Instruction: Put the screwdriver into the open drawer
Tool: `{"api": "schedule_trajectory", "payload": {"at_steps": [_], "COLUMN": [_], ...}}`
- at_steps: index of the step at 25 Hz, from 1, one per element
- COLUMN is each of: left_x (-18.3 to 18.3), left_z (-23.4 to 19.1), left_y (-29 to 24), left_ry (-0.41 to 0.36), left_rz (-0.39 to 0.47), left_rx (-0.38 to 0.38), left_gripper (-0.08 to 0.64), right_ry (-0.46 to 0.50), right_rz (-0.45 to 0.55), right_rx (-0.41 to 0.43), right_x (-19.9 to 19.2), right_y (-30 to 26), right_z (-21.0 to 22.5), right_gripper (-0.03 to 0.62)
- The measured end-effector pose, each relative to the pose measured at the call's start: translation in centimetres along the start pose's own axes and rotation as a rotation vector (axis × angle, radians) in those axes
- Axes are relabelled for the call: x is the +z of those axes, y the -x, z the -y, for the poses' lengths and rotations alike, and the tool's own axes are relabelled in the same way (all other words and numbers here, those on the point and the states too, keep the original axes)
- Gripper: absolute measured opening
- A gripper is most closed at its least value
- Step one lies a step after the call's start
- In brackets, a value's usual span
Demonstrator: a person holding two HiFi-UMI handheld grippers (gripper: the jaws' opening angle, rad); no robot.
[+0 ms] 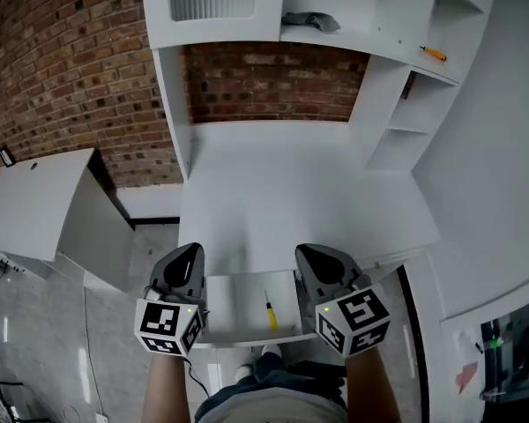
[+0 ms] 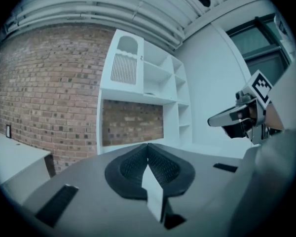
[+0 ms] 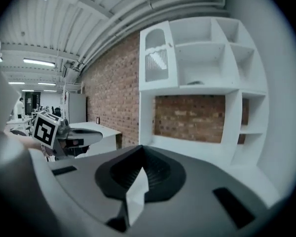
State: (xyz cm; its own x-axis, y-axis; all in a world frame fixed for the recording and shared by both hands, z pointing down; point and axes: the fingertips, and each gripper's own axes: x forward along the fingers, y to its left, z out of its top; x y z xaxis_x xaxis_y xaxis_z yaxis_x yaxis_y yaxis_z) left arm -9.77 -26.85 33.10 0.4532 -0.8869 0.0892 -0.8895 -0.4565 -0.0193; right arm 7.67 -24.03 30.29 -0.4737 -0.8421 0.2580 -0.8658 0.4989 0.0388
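Observation:
A yellow-handled screwdriver (image 1: 270,312) lies inside the open white drawer (image 1: 234,300) under the desk's front edge. My left gripper (image 1: 190,256) hovers at the drawer's left side and my right gripper (image 1: 312,256) at its right side, both above the desk edge. Each one's jaws are pressed together with nothing between them, as the left gripper view (image 2: 148,148) and the right gripper view (image 3: 140,150) show. A second yellow-orange screwdriver (image 1: 433,54) rests on a right-hand shelf of the hutch.
The white desk top (image 1: 282,192) stretches ahead to a brick back wall. A grey cloth (image 1: 310,21) lies on the upper shelf. A white side table (image 1: 44,201) stands to the left. Open cubbies (image 1: 406,122) rise at the right.

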Motion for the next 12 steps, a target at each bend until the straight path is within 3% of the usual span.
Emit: {"api": "schedule_trajectory", "payload": {"at_steps": [5, 9, 12], "left_x": [7.3, 10.7, 11.4], "left_z": [-1.0, -0.8, -0.7], "left_y": [1.9, 2.8, 3.3], "left_ry": [-0.05, -0.092, -0.104], "left_rz": [0.209, 0.316, 0.342], "left_rx": [0.056, 0.074, 0.078], "left_gripper": [0.014, 0.014, 0.014], "right_ry": [0.114, 0.084, 0.049], "right_rz": [0.268, 0.475, 0.528], "right_rx": [-0.088, -0.161, -0.173], "right_x": [7.9, 11.1, 11.6], "right_y": [3.2, 5.5, 6.1], "right_z": [0.3, 1.1, 1.4], "right_gripper": [0.011, 0.012, 0.012]}}
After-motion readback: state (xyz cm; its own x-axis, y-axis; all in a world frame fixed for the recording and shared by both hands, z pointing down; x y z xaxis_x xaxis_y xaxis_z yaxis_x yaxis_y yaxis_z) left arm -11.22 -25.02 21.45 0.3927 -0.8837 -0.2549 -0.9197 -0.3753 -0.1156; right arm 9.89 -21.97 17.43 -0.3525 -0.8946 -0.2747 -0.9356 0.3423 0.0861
